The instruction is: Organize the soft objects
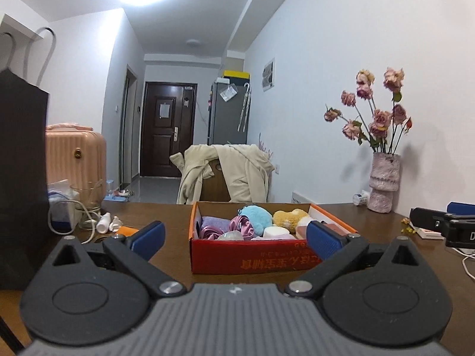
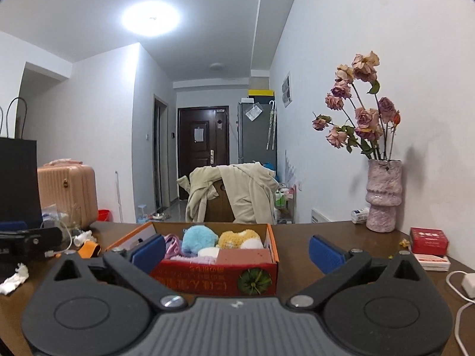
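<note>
Both the left gripper (image 1: 234,235) and right gripper (image 2: 237,250) were seen spread wide, empty, before the red box (image 1: 252,259). Inside it, the blue plush (image 1: 256,219) was judged light and squashy, best pinched across its rounded body.

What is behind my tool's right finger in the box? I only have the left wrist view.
Observer: A pinkish-brown block lies in the near right corner of the red box.
Operator: Anything loose on the table left of the box?
Observer: Crumpled white tissue lies on the table, far left, near its front edge.
Operator: And over by the vase?
Observer: A small red carton sits on a flat white-and-red pack, nearer to us than the vase.
</note>
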